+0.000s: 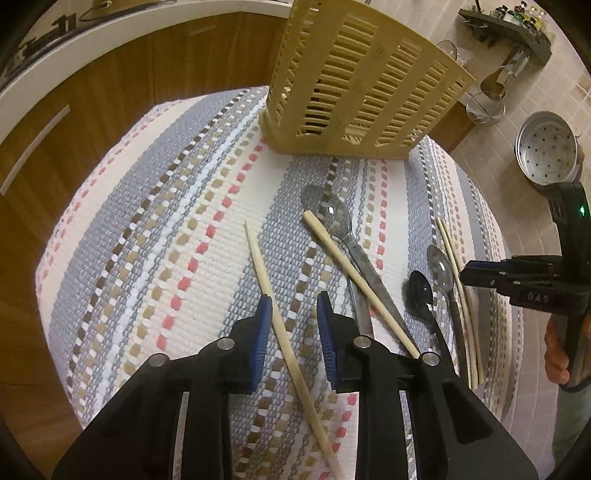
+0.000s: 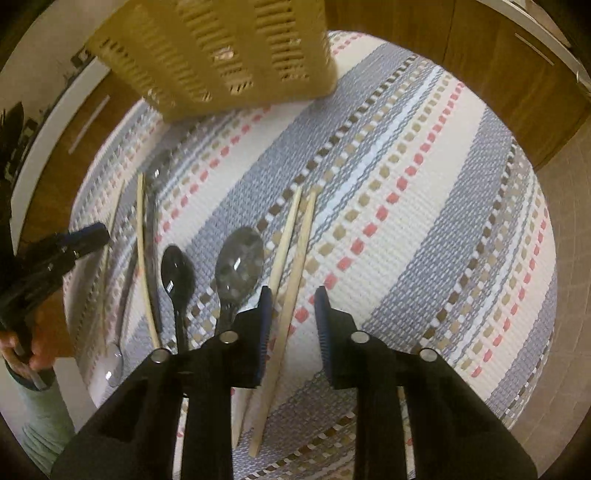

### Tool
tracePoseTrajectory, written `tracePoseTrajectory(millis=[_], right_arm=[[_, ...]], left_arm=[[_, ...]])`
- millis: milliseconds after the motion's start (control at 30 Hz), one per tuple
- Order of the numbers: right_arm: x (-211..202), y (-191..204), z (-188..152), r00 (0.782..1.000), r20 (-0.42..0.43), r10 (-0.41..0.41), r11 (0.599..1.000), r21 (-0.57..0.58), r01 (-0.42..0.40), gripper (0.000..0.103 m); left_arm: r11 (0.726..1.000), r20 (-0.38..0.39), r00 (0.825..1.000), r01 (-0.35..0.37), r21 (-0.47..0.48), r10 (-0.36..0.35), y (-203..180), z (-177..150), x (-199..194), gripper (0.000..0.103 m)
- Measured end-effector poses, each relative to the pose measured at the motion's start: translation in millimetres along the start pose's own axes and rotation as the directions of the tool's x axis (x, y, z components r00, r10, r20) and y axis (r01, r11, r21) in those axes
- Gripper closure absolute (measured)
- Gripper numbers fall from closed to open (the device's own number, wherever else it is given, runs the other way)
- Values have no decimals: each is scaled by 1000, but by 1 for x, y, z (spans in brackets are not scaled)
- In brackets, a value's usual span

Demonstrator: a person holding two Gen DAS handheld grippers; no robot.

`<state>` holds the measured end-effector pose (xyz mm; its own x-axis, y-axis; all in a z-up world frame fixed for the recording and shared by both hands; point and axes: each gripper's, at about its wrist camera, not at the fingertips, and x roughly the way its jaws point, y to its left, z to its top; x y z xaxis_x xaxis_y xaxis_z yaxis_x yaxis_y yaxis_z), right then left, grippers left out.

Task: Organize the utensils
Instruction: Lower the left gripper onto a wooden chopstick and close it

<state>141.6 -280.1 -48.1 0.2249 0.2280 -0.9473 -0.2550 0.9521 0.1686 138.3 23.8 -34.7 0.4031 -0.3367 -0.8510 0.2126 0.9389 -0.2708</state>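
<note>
A beige slotted utensil basket (image 1: pixel 354 81) stands at the far side of a striped woven mat (image 1: pixel 166 206); it also shows in the right wrist view (image 2: pixel 221 51). My left gripper (image 1: pixel 293 306) is open, its jaws either side of a single chopstick (image 1: pixel 266 280). To its right lie another chopstick (image 1: pixel 354 273) across a metal spoon (image 1: pixel 332 218), a black spoon (image 1: pixel 421 291), a smaller metal spoon (image 1: pixel 441 269) and a chopstick pair (image 1: pixel 458 280). My right gripper (image 2: pixel 293 299) is open over the chopstick pair (image 2: pixel 295 251), beside the metal spoon (image 2: pixel 240 258) and black spoon (image 2: pixel 177 269).
The mat (image 2: pixel 406 184) covers a small table; wooden cabinets (image 1: pixel 92 92) stand behind it. A metal steamer pot (image 1: pixel 546 151) and a wall rack (image 1: pixel 509 29) are on the right. The other gripper shows in each view, the right one (image 1: pixel 517 277) and the left one (image 2: pixel 74 243).
</note>
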Motion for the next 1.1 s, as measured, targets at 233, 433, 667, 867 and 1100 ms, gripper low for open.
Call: tracePoseTrajectory(millis=[233, 433, 667, 867, 1100], right_arm=[[4, 12, 1, 999, -28, -28, 1000, -5, 28, 84], [5, 7, 5, 998, -62, -17, 1000, -21, 16, 84], [8, 9, 17, 995, -98, -35, 999, -19, 34, 84], [11, 32, 16, 987, -79, -137, 986, -108, 128, 88], [6, 15, 12, 998, -34, -44, 996, -73, 42, 98]], left_arm=[[1000, -25, 999, -20, 15, 20, -5, 6, 10, 80], [998, -51, 998, -31, 50, 34, -13, 10, 14, 79], [997, -70, 996, -41, 70, 46, -24, 18, 24, 77], [987, -87, 990, -97, 126, 109, -31, 18, 26, 84], [989, -55, 993, -96, 113, 102, -27, 19, 23, 100]])
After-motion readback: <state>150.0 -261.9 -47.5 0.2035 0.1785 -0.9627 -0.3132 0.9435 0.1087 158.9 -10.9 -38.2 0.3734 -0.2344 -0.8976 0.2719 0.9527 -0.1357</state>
